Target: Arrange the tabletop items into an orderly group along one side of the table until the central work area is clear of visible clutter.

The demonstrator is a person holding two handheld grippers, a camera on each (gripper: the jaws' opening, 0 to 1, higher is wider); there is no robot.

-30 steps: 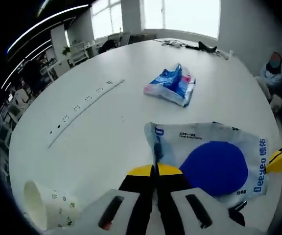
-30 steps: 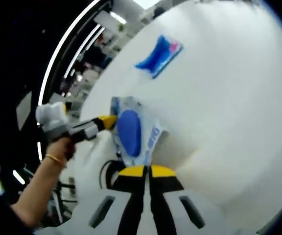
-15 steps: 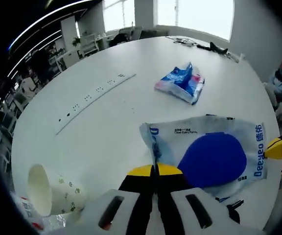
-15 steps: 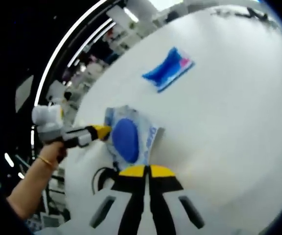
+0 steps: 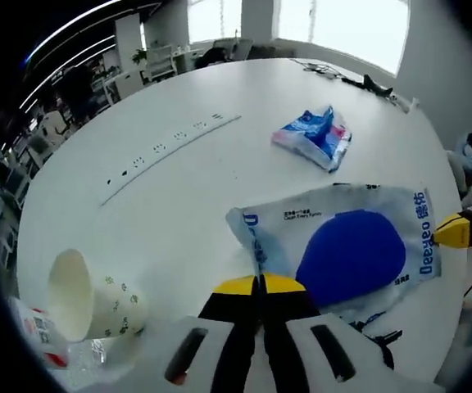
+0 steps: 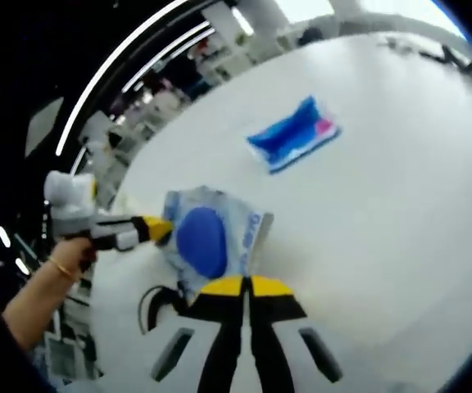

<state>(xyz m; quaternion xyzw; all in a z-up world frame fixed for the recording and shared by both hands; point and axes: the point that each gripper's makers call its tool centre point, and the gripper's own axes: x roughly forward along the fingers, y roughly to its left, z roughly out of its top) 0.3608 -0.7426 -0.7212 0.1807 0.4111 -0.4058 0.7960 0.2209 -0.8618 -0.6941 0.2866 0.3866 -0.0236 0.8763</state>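
A clear wipes pack (image 5: 351, 254) with a big blue oval and blue lettering is stretched between both grippers just over the white table (image 5: 179, 213). My left gripper (image 5: 260, 282) is shut on its near edge. The right gripper (image 5: 451, 233) comes in from the right with its yellow tip pinching the far edge. In the right gripper view the same pack (image 6: 207, 237) lies ahead of my right gripper (image 6: 246, 285), which is shut on its edge. There the left gripper (image 6: 158, 229), held by a hand (image 6: 64, 262), grips the opposite end.
A blue and pink tissue pack (image 5: 314, 135) lies farther out on the table, also visible as (image 6: 293, 135). A paper cup (image 5: 88, 295) lies on its side at the near left beside a red and white packet (image 5: 35, 336). A socket strip (image 5: 170, 147) runs across; a black cable (image 6: 158, 299) lies near the edge.
Both grippers stay shut on the wipes pack. Both views have drawn back and shifted; the cup shows more fully and the red and white packet has come into the left gripper view.
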